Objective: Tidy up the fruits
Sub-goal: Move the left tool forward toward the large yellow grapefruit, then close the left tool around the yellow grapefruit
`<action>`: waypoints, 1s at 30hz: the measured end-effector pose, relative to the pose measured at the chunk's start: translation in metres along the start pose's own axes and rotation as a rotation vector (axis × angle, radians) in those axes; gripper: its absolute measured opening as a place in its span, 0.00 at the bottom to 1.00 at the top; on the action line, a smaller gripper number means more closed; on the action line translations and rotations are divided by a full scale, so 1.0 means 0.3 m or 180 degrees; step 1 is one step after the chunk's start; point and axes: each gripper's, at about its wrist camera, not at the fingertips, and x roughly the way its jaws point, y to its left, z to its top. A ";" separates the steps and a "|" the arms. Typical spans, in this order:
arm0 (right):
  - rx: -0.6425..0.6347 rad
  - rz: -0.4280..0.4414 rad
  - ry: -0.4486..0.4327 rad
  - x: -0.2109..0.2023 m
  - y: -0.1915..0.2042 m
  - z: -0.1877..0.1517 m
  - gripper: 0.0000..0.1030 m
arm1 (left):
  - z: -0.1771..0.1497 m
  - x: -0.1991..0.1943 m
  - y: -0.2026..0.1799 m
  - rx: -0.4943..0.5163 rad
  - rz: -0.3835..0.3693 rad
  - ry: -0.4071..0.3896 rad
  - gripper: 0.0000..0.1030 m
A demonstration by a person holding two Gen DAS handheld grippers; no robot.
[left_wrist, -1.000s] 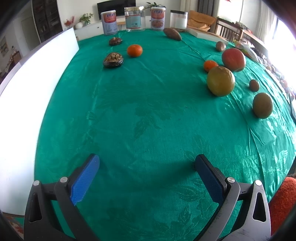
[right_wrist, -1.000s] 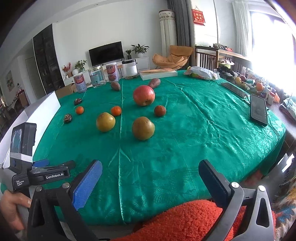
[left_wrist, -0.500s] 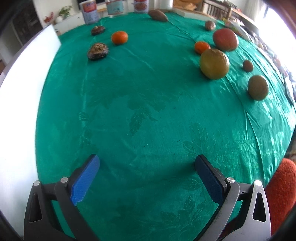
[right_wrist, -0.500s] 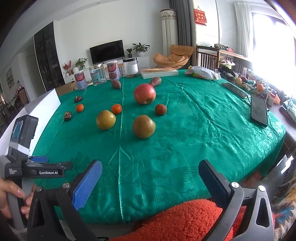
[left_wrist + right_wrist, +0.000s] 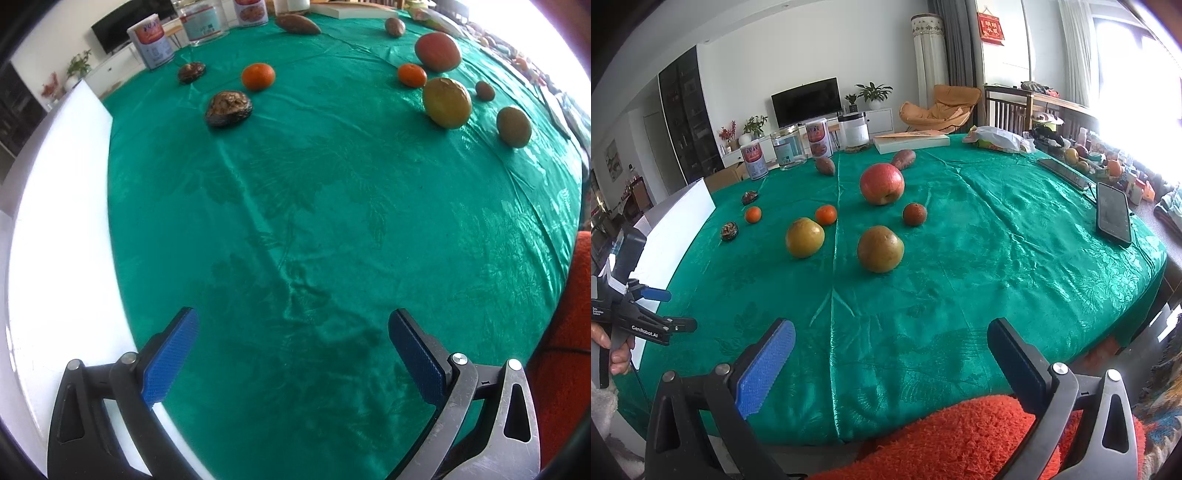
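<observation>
Fruits lie scattered on a green tablecloth (image 5: pixel 979 258): a red apple (image 5: pixel 882 183), two yellow-brown pears (image 5: pixel 880 249) (image 5: pixel 805 237), two small oranges (image 5: pixel 826 215) (image 5: pixel 753 214), a dark red round fruit (image 5: pixel 914 213), and two wrinkled dark fruits (image 5: pixel 729 231) (image 5: pixel 750 197). My left gripper (image 5: pixel 291 347) hangs open over the cloth's near left part, close to a white board (image 5: pixel 62 236); the wrinkled dark fruit (image 5: pixel 228 109) and an orange (image 5: pixel 258 76) lie far ahead of it. My right gripper (image 5: pixel 890 354) is open above the table's front edge, holding nothing.
Cans and jars (image 5: pixel 789 147) and a flat white box (image 5: pixel 911 142) stand along the far edge, with two brown tubers (image 5: pixel 825 165) near them. Two phones (image 5: pixel 1113 212) lie at the right. Orange fleece (image 5: pixel 960 439) is below the right gripper. A hand (image 5: pixel 613 350) holds the left gripper's handle.
The left gripper's view has swung left and closer over the cloth, so the white board fills more of it. The right gripper has hardly moved. Both stay open.
</observation>
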 end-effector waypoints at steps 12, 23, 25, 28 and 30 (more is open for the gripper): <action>-0.0007 -0.0002 0.0006 -0.001 0.005 0.000 1.00 | 0.156 -0.133 -0.231 -0.0362 -0.0772 -0.0746 0.99; 0.0034 0.0054 0.0020 0.001 -0.006 -0.006 1.00 | 0.403 0.116 -0.358 -0.0681 -0.0669 -0.0757 0.99; 0.0047 0.0072 0.0032 0.004 -0.009 -0.005 1.00 | 0.406 0.127 -0.364 -0.0593 -0.0475 -0.0823 0.99; 0.0080 0.0102 0.0056 0.010 -0.019 -0.003 1.00 | 0.413 0.148 -0.385 -0.0400 -0.0194 -0.0764 0.99; 0.0117 0.0135 0.0080 0.015 -0.026 -0.003 1.00 | 0.408 0.149 -0.387 -0.0396 -0.0163 -0.0797 1.00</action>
